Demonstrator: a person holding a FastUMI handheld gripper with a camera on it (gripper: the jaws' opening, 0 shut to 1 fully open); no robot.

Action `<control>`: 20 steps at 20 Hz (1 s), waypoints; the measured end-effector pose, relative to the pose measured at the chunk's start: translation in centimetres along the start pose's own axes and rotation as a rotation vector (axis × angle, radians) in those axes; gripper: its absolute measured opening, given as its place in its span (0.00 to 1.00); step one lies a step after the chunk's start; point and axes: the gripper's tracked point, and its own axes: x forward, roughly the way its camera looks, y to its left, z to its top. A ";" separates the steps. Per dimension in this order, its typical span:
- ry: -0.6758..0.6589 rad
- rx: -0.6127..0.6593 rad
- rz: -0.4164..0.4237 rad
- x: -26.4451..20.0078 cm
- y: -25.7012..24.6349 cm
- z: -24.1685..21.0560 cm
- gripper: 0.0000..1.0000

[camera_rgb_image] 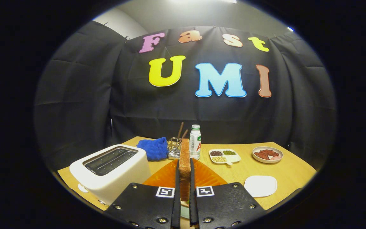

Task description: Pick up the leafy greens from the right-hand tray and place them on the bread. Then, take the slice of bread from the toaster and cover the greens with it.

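Standing upright, a bread slice was pinched edge-on between both fingers of the gripper, above an orange plate; a white toaster was recorded just beside.

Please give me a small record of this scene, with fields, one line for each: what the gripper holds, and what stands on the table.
gripper: gripper, both fingers pressed on the bread slice
held item: bread slice, upright on edge between the fingers
below the slice: orange plate
toaster: white toaster, beside the fingers, slots empty
beyond the slice: blue cloth, wire rack, bottle
trays: divided dish with three fillings; bowl with reddish food; empty white tray
surface: wooden table
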 end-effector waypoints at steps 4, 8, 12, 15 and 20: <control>-0.027 0.054 0.087 0.0 0.1 -0.5 0.11; 0.012 0.072 0.091 0.7 -1.7 -2.7 0.11; 0.042 0.137 0.116 1.0 -3.9 -4.4 0.11; 0.077 0.159 0.136 1.4 -5.3 -5.7 0.11; 0.088 0.211 0.180 1.4 -5.3 -6.3 0.11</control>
